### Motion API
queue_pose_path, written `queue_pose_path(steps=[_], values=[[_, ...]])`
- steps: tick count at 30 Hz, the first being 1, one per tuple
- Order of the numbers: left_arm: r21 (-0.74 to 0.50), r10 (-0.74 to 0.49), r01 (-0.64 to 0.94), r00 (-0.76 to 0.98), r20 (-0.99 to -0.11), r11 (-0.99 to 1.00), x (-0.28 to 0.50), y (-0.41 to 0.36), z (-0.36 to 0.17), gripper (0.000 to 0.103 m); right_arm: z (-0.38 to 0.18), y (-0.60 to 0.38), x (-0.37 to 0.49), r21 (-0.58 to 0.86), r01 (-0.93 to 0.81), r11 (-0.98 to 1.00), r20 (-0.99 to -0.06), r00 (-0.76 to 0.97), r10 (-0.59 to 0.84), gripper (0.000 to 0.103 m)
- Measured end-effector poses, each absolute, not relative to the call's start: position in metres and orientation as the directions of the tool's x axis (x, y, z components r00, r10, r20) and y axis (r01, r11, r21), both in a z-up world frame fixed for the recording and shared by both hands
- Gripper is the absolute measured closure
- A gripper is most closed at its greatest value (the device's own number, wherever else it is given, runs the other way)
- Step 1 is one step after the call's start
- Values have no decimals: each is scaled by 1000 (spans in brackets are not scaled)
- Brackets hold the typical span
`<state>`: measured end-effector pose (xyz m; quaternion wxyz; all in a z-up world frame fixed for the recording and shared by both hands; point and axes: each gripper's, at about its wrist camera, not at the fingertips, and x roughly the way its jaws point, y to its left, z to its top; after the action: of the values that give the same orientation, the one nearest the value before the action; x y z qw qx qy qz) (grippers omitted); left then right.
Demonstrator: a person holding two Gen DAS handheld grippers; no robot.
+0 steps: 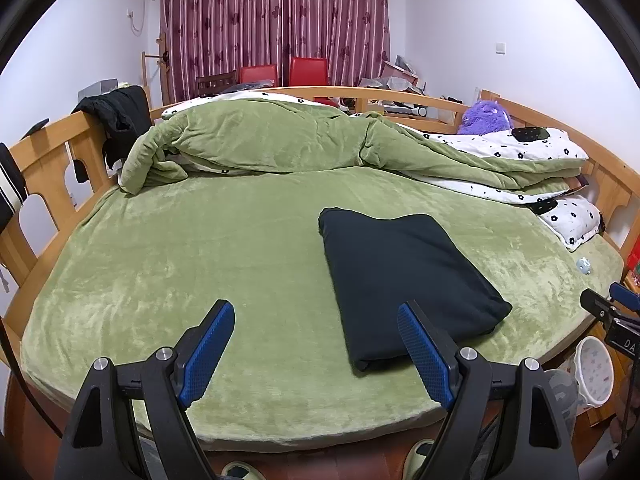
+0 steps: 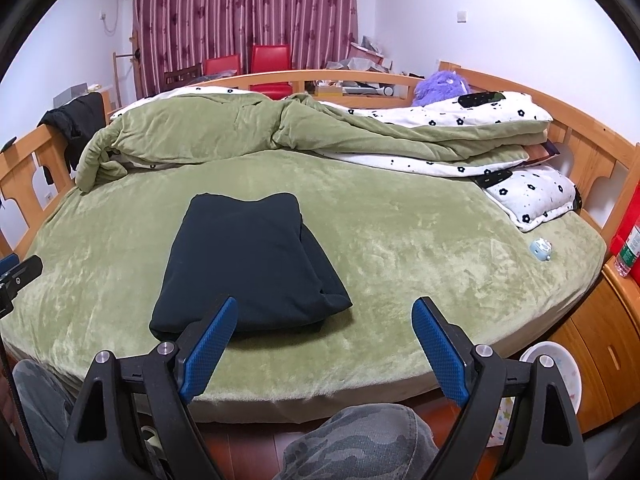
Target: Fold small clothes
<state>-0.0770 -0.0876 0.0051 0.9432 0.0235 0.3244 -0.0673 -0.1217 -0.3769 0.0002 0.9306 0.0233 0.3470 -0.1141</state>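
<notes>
1. Plainly, the dark folded garment [image 1: 404, 284] lies flat on the green bed cover [image 1: 200, 248], a neat rectangle near the front edge of the bed, with nothing gripping it.
2. Left gripper [image 1: 316, 316]: its blue-padded jaws stand wide apart and empty, above the green cover; its right finger crosses the near corner of the garment in the left wrist view, though whether it touches cannot be told.
3. Right gripper [image 2: 325, 314]: jaws likewise spread wide and holding nothing; its left finger overlaps the garment's [image 2: 248, 264] near edge in the right wrist view.
4. Behind the garment, a rumpled green quilt [image 1: 256, 140] with a white flowered lining is heaped across the far part of the bed.
5. A flowered pillow [image 2: 532, 196] sits at the right side, with a small pale blue object [image 2: 541, 249] on the cover near it.
6. A purple plush toy [image 1: 486, 118] rests by the wooden bed rail [image 1: 44, 148].
7. Camouflage-patterned trousers [image 2: 360, 440] on the person's legs show below the bed edge.
</notes>
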Motion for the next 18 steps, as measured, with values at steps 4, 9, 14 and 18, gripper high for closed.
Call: queue_pose_path(steps=[4, 9, 14, 18], values=[[-3, -114, 143, 777, -618, 990, -77, -87, 6, 20, 1, -377, -122, -39, 230, 972, -651, 733, -199, 15], [3, -108, 140, 780, -616, 990, -77, -87, 6, 20, 3, -378, -123, -36, 234, 972, -649, 734, -201, 15], [3, -106, 137, 781, -615, 991, -77, -88, 7, 20, 4, -379, -123, -34, 234, 972, -649, 734, -200, 15], [1, -107, 136, 783, -613, 991, -77, -88, 7, 20, 3, -379, -123, -36, 235, 971, -649, 734, -201, 15]])
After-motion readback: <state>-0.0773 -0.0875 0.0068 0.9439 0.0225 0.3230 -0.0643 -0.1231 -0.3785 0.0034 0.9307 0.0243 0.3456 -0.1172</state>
